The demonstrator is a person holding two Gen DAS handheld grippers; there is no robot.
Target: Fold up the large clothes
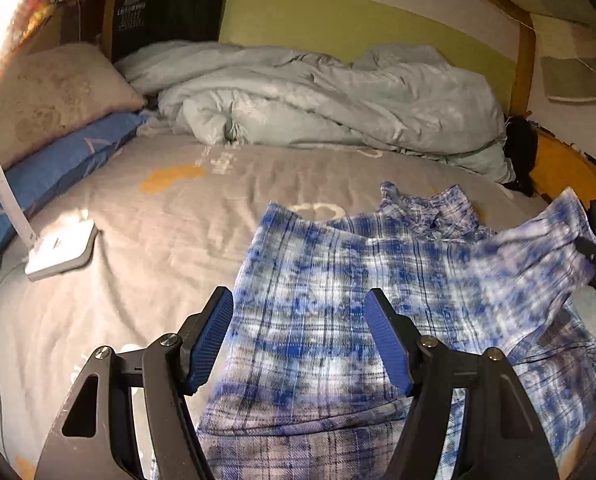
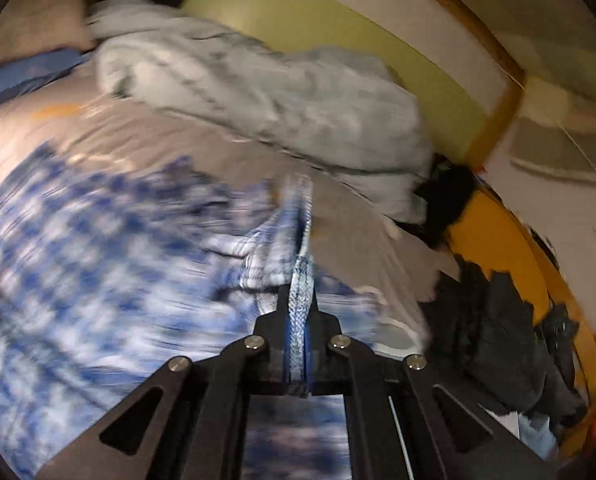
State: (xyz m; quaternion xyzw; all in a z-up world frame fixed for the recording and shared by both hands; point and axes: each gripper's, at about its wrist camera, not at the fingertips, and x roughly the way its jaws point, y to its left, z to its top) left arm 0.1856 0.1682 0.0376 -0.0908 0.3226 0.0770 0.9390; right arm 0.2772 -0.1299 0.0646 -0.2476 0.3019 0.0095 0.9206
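A blue and white plaid shirt [image 1: 337,300] lies spread on the grey bed sheet [image 1: 146,216], its collar toward the far side. My left gripper [image 1: 298,304] hovers just above the shirt's left part, open, with nothing pinched between its blue pads. At the right edge of the left wrist view a sleeve [image 1: 537,248] is lifted. In the blurred right wrist view my right gripper [image 2: 299,292] is shut on a thin fold of the plaid shirt [image 2: 98,248], which runs up between its pads and trails away to the left.
A crumpled pale duvet [image 1: 317,100] fills the far side of the bed. Pillows [image 1: 50,96] lie at the left. A white lamp base [image 1: 60,250] sits on the sheet at the left. Dark clothes [image 2: 497,320] are heaped by the wooden bed frame [image 2: 509,248] at the right.
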